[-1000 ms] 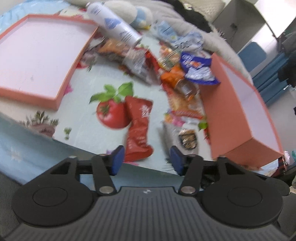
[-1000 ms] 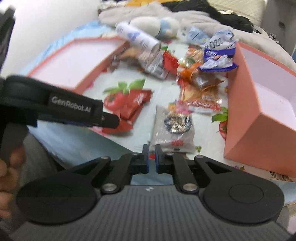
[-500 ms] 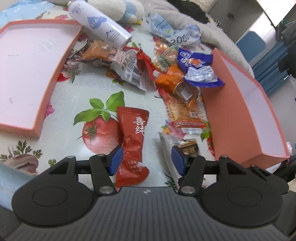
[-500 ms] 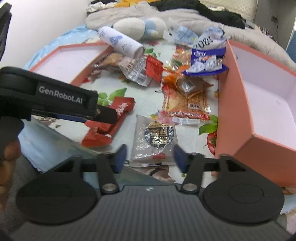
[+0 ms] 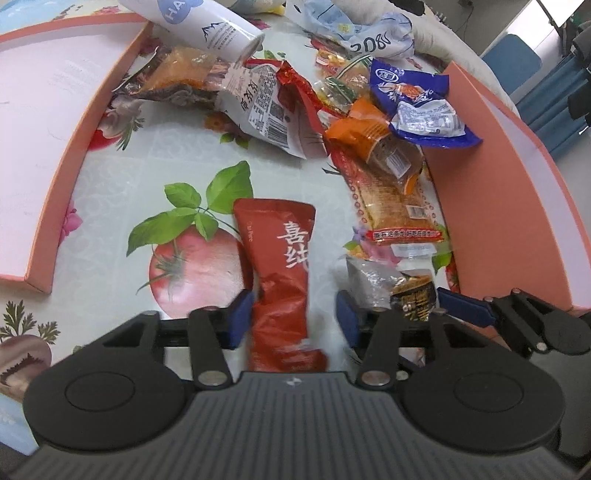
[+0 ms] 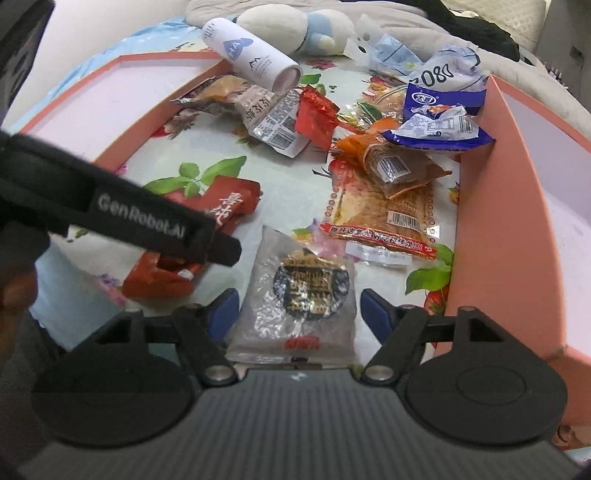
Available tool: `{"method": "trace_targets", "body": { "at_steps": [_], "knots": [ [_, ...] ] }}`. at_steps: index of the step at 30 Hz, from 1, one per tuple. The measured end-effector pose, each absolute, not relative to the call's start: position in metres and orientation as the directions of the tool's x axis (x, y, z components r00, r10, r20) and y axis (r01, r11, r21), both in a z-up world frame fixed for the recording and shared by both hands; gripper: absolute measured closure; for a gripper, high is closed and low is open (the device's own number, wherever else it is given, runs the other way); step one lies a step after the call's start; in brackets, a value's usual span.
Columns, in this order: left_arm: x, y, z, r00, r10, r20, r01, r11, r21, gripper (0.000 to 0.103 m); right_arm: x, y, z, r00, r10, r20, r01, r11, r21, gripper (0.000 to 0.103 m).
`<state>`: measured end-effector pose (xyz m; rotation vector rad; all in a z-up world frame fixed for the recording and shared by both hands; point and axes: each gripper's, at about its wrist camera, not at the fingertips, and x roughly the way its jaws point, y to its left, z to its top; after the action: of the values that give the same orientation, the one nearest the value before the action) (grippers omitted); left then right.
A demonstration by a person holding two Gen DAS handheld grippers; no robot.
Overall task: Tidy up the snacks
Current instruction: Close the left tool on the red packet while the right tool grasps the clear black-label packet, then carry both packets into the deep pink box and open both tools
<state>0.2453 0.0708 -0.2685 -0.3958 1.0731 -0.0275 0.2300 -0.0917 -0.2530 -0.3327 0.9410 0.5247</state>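
Note:
A long red snack packet (image 5: 282, 273) lies on the fruit-print tablecloth, its near end between the fingers of my open left gripper (image 5: 293, 319). A clear packet with a black and gold round label (image 6: 304, 291) lies between the fingers of my open right gripper (image 6: 299, 308); it also shows in the left wrist view (image 5: 399, 291). The red packet (image 6: 207, 229) shows at left in the right wrist view, partly behind the left gripper's strap (image 6: 140, 221). More snack packets are piled further back.
An orange box lid (image 5: 55, 110) lies at left and a deeper orange box (image 5: 495, 206) at right. Behind are a white tube can (image 5: 199, 26), an orange-wrapped bar (image 5: 391, 199), a blue packet (image 5: 417, 107), a plush toy (image 6: 291, 22) and bedding.
Both grippers have moved forward and down over the table. The right gripper went from shut to open and now straddles the clear packet. The left gripper stayed open and now straddles the red packet.

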Motion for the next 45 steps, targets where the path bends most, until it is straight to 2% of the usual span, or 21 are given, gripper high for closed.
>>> {"method": "trace_targets", "body": {
  "at_steps": [4, 14, 28, 45],
  "knots": [
    [0.241, 0.071, -0.269, 0.493, -0.182, -0.851, -0.172, 0.938, -0.301, 0.067, 0.238, -0.096, -0.260, 0.442, 0.312, -0.841, -0.546, 0.838, 0.023, 0.028],
    [0.224, 0.071, -0.255, 0.526, -0.174, -0.833, -0.206, 0.924, -0.323, 0.070, 0.222, -0.103, -0.249, 0.447, 0.315, -0.837, -0.518, 0.854, 0.045, 0.043],
    [0.186, 0.062, -0.201, 0.627, -0.189, -0.756, -0.193, 0.902, -0.386, 0.071, 0.198, -0.133, -0.200, 0.556, 0.322, -0.767, -0.428, 0.901, 0.068, 0.045],
    [0.127, 0.020, -0.113, 0.726, -0.226, -0.650, -0.049, 0.925, -0.376, 0.071, 0.142, -0.169, -0.117, 0.687, 0.318, -0.653, -0.340, 0.935, 0.098, 0.045]
  ]
}}
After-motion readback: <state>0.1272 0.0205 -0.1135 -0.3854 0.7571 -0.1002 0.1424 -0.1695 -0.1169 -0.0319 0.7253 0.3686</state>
